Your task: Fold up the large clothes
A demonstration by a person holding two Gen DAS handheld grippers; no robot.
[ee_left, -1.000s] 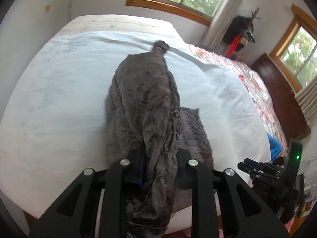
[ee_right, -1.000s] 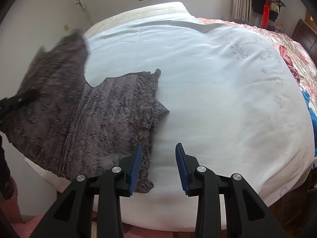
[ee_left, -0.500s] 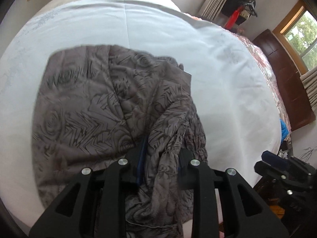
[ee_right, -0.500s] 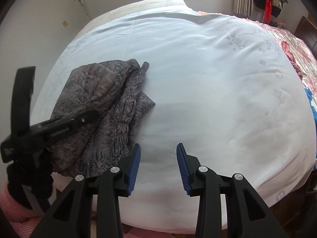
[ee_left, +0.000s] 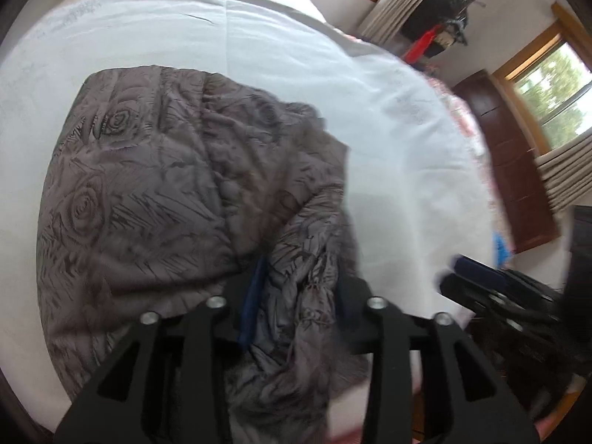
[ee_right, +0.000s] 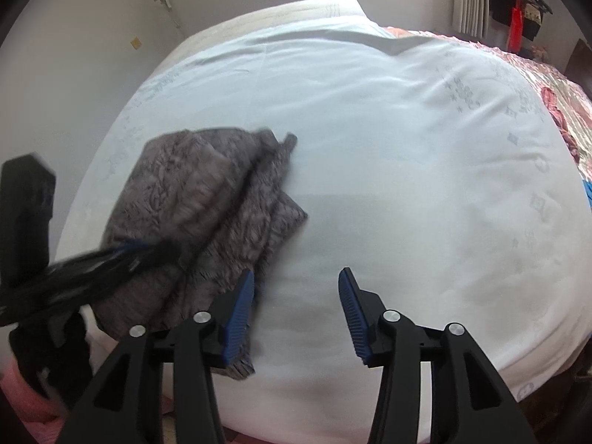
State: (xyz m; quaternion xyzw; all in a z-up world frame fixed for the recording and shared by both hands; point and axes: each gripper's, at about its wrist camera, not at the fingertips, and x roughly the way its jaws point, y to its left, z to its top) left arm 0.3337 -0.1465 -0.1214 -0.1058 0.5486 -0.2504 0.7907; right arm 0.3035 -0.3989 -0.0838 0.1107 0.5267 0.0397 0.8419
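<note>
Where windows glow, white bed sheet (ee_right: pixel 388 148) (wood-framed panes (ee_left: pixel 551 85)), rumpled garment (ee_left: pixel 155 192).

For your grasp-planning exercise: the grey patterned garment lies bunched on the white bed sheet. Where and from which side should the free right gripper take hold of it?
Probably the near right corner of the grey garment, from above and its right side: that hem lies flat and exposed beside the right gripper, whose jaws are opening with nothing between them.

Bare white sheet (ee_right: pixel 407 170) open from 12 to 4 o'clock of right gripper (ee_right: pixel 296 307); clear passage there. Grey patterned garment (ee_right: pixel 207 203) heaped at 10 o'clock, edge touching left blue pad. Left gripper (ee_right: pixel 122 255) blocking at 9 o'clock, jaws opening, cloth bunched between them.
</note>
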